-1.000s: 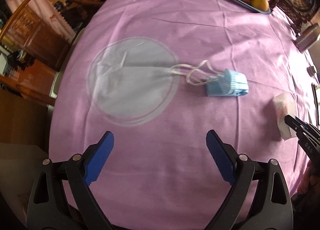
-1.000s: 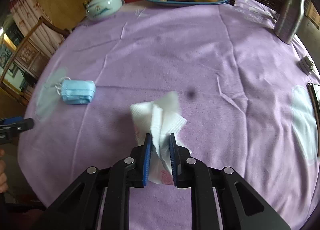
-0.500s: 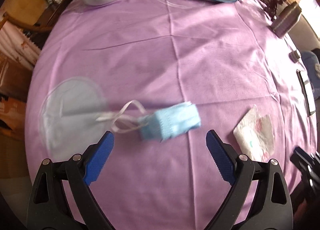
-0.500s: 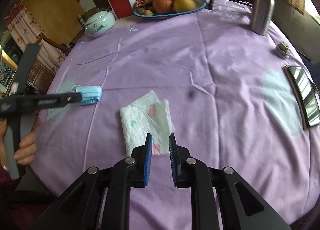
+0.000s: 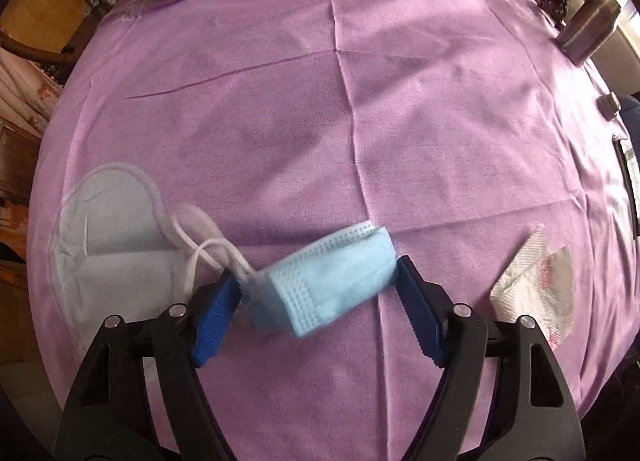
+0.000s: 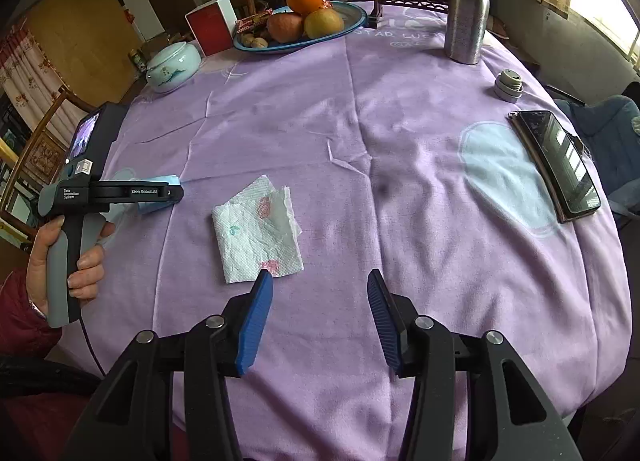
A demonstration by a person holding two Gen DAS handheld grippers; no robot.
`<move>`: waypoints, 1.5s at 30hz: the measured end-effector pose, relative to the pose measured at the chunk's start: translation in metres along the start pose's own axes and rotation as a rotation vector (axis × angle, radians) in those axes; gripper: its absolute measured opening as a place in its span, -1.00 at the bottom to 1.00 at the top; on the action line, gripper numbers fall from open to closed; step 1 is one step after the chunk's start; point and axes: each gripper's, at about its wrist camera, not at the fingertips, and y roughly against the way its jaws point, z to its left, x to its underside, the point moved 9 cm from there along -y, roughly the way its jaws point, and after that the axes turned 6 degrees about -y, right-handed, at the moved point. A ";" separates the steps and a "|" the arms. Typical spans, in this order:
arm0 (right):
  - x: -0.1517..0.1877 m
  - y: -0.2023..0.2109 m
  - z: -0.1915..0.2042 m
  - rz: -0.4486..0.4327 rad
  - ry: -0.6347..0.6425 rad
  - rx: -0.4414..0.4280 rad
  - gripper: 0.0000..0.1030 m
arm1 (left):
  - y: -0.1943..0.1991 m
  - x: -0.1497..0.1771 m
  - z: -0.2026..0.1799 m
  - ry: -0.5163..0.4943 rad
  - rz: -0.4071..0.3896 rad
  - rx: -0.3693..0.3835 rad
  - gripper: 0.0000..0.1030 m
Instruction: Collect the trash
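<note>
Presently the left gripper (image 5: 316, 293) brackets the folded blue face mask (image 5: 328, 281) on the purple tablecloth (image 5: 360, 101) — jaws apart but narrowed, pads close to or just touching either end of the mask, no firm pinch evident. The mask looks slightly blurred, so contact cannot be confirmed. Its white ear loops (image 5: 200, 245) trail off toward the left finger, over a pale round patch in the cloth.

To do the grasp well, I'd judge: close squarely on the mask's body, keep the tips low enough to catch the bottom layer, and avoid nipping only a loop or bunching up tablecloth. The mask is soft and will compress; a full squeeze is likely needed before lifting.

Right gripper (image 6: 320, 297) — wide open, holding nothing, hovering above the cloth. The white paper napkin (image 6: 258, 237) lies flat just ahead of its left finger, off to the left of the gap and not between the jaws. It would need a shift left to centre on the napkin.

Both trash items sit on the near half of the table, near each other.
</note>
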 end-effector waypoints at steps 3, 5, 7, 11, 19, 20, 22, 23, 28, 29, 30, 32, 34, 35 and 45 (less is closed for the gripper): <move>0.000 -0.004 0.005 0.013 0.001 -0.018 -0.04 | 0.013 0.001 0.001 0.003 -0.037 0.025 0.23; 0.000 -0.011 0.010 0.033 0.004 -0.038 -0.04 | 0.023 0.005 0.004 0.011 -0.054 0.031 0.22; -0.001 -0.018 0.016 0.050 0.008 -0.056 0.00 | 0.032 0.010 0.009 0.028 -0.066 0.032 0.22; -0.004 -0.032 0.028 0.073 0.021 -0.085 0.18 | 0.049 0.024 0.024 0.069 -0.084 0.027 0.21; -0.013 -0.067 0.048 0.106 0.051 -0.101 0.51 | 0.073 0.060 0.055 0.127 -0.079 -0.009 0.21; -0.013 -0.072 0.051 0.112 0.060 -0.100 0.55 | 0.074 0.063 0.058 0.132 -0.077 -0.015 0.21; -0.015 -0.081 0.056 0.113 0.082 -0.088 0.62 | 0.078 0.072 0.064 0.144 -0.072 -0.025 0.21; -0.016 -0.084 0.058 0.113 0.093 -0.081 0.66 | 0.080 0.076 0.067 0.151 -0.071 -0.031 0.21; -0.018 -0.105 0.068 0.134 0.153 -0.061 0.73 | 0.084 0.091 0.077 0.181 -0.058 -0.052 0.21; -0.018 -0.108 0.070 0.138 0.162 -0.055 0.74 | 0.085 0.093 0.078 0.184 -0.056 -0.057 0.21; -0.018 -0.111 0.071 0.142 0.170 -0.050 0.74 | 0.085 0.095 0.080 0.190 -0.054 -0.063 0.21; -0.018 -0.118 0.073 0.152 0.186 -0.039 0.74 | 0.087 0.097 0.083 0.197 -0.053 -0.071 0.21; -0.018 -0.122 0.074 0.150 0.203 -0.021 0.74 | 0.089 0.099 0.085 0.204 -0.055 -0.081 0.21; -0.020 -0.123 0.075 0.141 0.214 -0.015 0.74 | 0.089 0.100 0.086 0.206 -0.055 -0.084 0.21; -0.028 -0.122 0.085 0.090 0.293 0.000 -0.03 | 0.091 0.100 0.084 0.208 -0.056 -0.101 0.21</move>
